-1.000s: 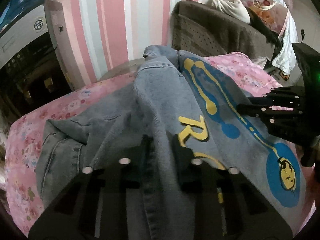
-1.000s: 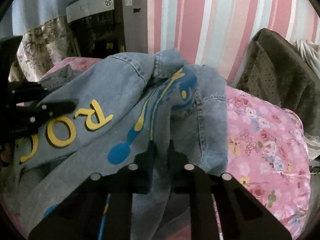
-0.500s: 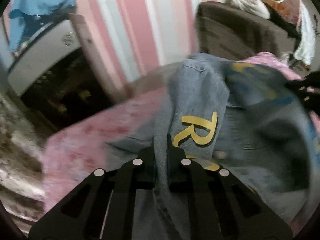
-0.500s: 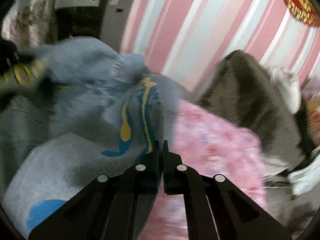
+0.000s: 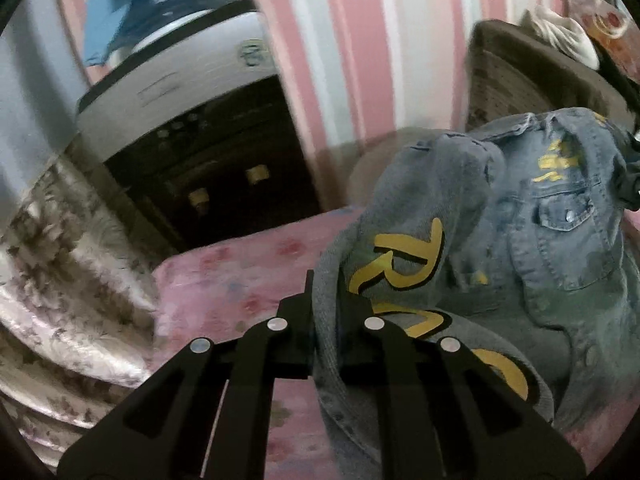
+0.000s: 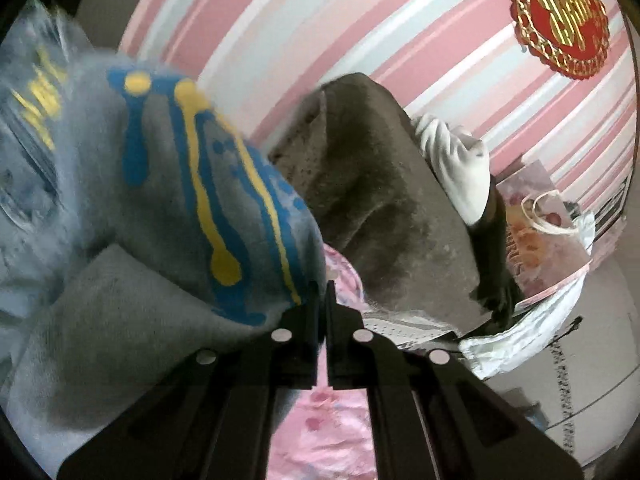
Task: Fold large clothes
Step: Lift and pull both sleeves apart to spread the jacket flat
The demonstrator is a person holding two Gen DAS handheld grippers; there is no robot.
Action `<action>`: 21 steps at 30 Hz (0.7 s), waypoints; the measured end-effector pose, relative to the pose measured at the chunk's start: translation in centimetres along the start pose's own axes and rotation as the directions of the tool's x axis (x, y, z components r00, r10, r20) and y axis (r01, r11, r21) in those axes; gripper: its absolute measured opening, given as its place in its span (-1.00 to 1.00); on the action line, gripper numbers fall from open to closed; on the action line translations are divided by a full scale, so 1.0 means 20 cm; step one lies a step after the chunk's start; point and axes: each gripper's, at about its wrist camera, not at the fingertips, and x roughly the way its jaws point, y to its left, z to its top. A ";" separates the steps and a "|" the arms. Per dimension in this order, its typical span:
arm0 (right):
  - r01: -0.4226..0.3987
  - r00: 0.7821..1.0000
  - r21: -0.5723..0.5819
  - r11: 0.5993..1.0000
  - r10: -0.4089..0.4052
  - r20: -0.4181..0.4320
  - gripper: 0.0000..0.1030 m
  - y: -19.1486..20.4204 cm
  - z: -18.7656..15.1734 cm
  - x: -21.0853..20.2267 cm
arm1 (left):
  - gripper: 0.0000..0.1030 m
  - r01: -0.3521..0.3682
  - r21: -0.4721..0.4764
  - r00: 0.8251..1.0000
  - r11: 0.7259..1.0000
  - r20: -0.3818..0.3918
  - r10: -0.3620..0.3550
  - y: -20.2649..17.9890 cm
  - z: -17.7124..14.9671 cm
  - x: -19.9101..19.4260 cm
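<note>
A grey-blue denim jacket (image 5: 552, 216) with yellow letters and a blue and yellow print hangs lifted above the pink floral bed (image 5: 240, 272). My left gripper (image 5: 325, 296) is shut on the jacket's edge beside the yellow "R". My right gripper (image 6: 322, 292) is shut on the jacket (image 6: 160, 200) at the edge by the blue and yellow stripes. The cloth bunches and sags between the two grips. A chest pocket with a button faces the left wrist view.
A black and white cabinet (image 5: 188, 120) stands at the bed's left against the striped pink wall. A brown blanket-covered headboard (image 6: 384, 184) with a white garment (image 6: 456, 160) and a paper bag (image 6: 540, 232) is at the right. A floral curtain (image 5: 60, 280) hangs left.
Both grippers have risen and swung apart, the left one leftward, the right one rightward, lifting the jacket off the bed. The jacket turned so its pocket side shows.
</note>
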 end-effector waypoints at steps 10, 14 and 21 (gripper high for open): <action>-0.008 1.000 -0.007 1.000 0.007 -0.027 -0.95 0.19 0.12 0.16 | -0.78 -0.047 0.035 0.995 0.998 -0.084 0.050 0.09 -0.12 0.36; -0.159 0.987 0.133 0.978 0.153 0.050 -0.14 0.04 0.05 0.02 | 0.04 -0.085 -0.041 0.996 0.996 -0.039 0.083 0.13 -0.12 0.33; -0.356 0.930 0.263 0.897 0.312 0.196 -0.05 -0.04 -0.17 -0.41 | 0.53 -0.089 -0.121 0.994 0.989 0.060 0.096 0.12 -0.21 0.08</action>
